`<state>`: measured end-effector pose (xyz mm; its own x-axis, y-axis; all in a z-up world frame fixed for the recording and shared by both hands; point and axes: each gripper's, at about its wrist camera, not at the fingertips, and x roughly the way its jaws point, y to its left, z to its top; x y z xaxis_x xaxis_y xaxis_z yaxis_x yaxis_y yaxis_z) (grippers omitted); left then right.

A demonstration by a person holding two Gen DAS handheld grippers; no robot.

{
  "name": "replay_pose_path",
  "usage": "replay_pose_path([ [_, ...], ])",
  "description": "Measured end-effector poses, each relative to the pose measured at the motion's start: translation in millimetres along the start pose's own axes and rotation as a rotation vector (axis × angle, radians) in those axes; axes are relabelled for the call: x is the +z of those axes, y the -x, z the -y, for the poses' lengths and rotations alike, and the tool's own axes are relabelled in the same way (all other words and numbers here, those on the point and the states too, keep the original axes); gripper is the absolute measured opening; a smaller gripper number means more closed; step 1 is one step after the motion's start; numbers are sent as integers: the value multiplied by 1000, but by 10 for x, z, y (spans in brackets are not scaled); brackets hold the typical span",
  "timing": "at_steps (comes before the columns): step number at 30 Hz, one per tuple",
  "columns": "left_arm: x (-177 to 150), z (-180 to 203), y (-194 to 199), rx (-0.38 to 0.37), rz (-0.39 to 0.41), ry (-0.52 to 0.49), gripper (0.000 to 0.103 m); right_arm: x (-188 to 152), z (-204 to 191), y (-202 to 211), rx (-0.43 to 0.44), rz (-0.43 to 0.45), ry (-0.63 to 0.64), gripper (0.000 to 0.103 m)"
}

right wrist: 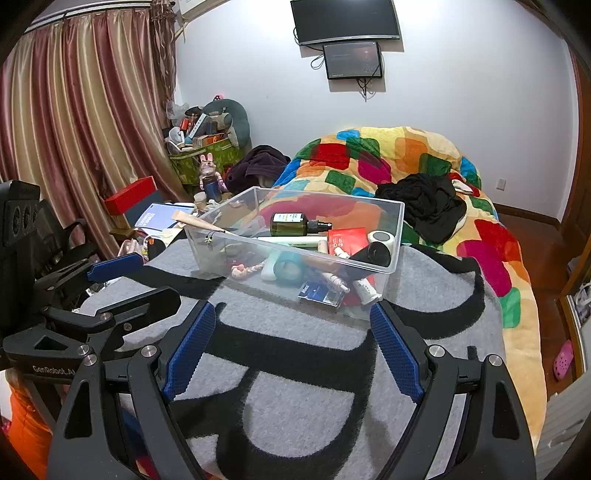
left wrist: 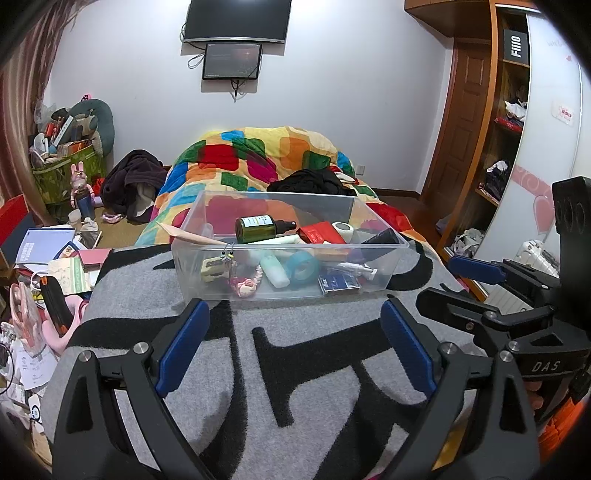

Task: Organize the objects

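Fingers of the left gripper (left wrist: 293, 345) stand wide apart with nothing between the blue pads; the right gripper (right wrist: 293, 349) is likewise spread and empty. Both hang low over the grey and black blanket (left wrist: 236, 369), side by side, aimed at the clear plastic bin (left wrist: 369, 286) just ahead.

Task items lie inside that bin: a green bottle (left wrist: 258, 229) on its side on top, a red box (left wrist: 319, 232), a white tape roll (left wrist: 342, 232), a teal tape roll (left wrist: 303, 266), a blue card box (left wrist: 338, 285), a pink charm (right wrist: 242, 272) and several tubes. No loose item shows on the blanket near the bin. This fits either a bin already filled or a bin due to be sorted; the frames do not settle which.

Judgement on handling: the bin is thin-walled and rests on soft bedding, so any push on its rim could tilt or slide it. Stacked contents may roll if disturbed.

Surroundings: a patchwork quilt (right wrist: 406, 155) lies heaped on the bed behind, dark clothing (right wrist: 424, 206) on it. Clutter fills the left side of the room by the curtains (right wrist: 74, 110); two screens (left wrist: 236, 18) hang on the far wall.
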<state>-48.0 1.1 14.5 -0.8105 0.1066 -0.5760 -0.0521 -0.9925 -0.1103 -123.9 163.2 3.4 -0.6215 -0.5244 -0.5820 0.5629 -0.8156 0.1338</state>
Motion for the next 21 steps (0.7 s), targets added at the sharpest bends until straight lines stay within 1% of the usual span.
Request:
replay_pose_path([
  [12,9,1,5,7,2,9,96,-23,-21,11,6,1,-2,84],
  [21,13,-18,-22,0,-26,32,96,-26,-34,13,7,-2,-2,84],
])
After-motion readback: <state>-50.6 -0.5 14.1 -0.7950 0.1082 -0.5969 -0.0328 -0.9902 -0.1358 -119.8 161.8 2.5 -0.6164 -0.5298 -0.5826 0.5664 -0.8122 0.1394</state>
